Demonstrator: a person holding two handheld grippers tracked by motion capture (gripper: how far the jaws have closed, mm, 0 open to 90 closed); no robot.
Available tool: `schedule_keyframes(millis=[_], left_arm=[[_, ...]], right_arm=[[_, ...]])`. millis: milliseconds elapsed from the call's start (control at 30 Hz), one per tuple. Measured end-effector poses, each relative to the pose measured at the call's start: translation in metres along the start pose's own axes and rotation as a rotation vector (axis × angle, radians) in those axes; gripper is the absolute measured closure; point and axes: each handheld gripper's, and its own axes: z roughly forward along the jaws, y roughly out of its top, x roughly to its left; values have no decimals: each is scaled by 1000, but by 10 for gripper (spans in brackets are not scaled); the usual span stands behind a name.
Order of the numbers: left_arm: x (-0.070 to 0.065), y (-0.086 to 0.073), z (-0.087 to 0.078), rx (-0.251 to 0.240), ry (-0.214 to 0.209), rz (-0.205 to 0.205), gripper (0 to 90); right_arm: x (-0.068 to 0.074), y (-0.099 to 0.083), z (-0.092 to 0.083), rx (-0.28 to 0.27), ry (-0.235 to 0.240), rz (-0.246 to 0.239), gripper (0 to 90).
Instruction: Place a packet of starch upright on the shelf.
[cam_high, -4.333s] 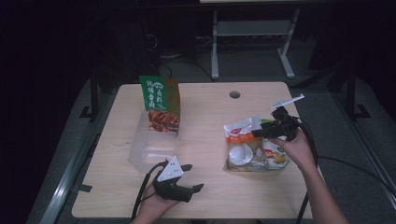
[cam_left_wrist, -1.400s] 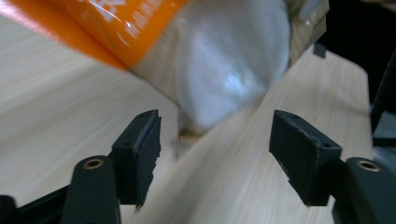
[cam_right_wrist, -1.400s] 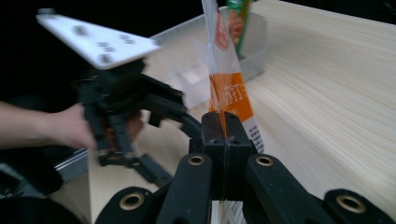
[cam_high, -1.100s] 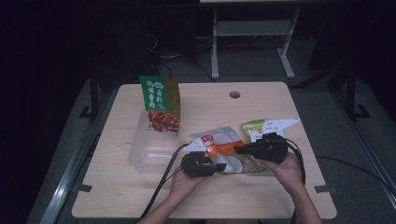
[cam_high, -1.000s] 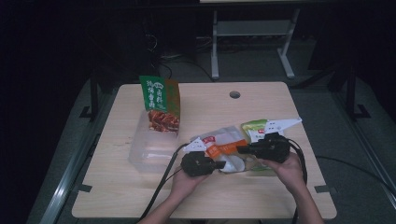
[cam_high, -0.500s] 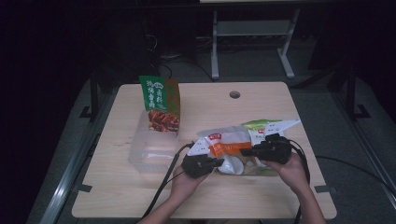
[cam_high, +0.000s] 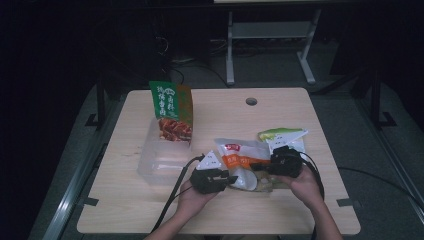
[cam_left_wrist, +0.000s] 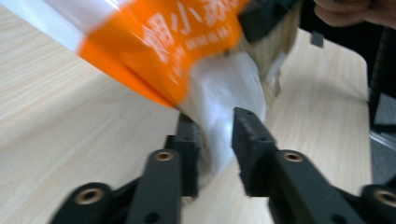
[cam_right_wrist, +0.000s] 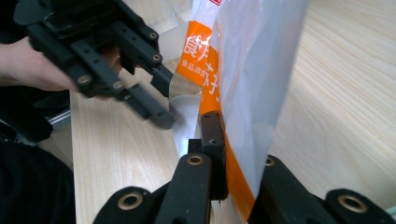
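An orange-and-white snack bag (cam_high: 242, 159) is held off the table between my two grippers, at the front right. My right gripper (cam_high: 284, 163) is shut on its edge; in the right gripper view the bag (cam_right_wrist: 243, 70) runs up from the pinching jaws (cam_right_wrist: 233, 140). My left gripper (cam_high: 212, 180) sits at the bag's other end. Its jaws have just been opening, and the white end of the bag (cam_left_wrist: 219, 93) still hangs between its fingers (cam_left_wrist: 217, 128) without being pressed. The left gripper (cam_right_wrist: 130, 79) also shows at the left of the right gripper view.
A green snack bag (cam_high: 171, 112) stands in the far end of a clear plastic tub (cam_high: 155, 165) at the left. A green-and-white packet (cam_high: 283, 135) lies behind my right gripper. The table has a round hole (cam_high: 251, 101) near its far edge.
Since the oldest frame my left gripper has come from the table's front left to the bag, and the right gripper has brought the bag towards the middle. Over the last second both hands barely moved.
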Motion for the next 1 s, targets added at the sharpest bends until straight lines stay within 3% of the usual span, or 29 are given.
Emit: schedule_keyframes(millis=[67,167,467,733,900,1000], left_arm=[[-4,-3,-6,7,7,11,587],[-9,-8,-15,15,20,39,554],[-23,-24,-45,14,4,80,482],[-31,-36,-60,19,-18,100,461],[-33,-44,-64,19,-24,119,450],[-35,-47,-64,10,-36,104,437]], right_arm=[[1,0,-1,-8,15,3,900],[4,4,-2,-11,7,-1,900],[11,24,-6,-32,-30,-5,900],[17,61,2,-81,6,-39,900],[26,89,18,-99,41,-77,900],[31,108,35,-102,68,-100,900]])
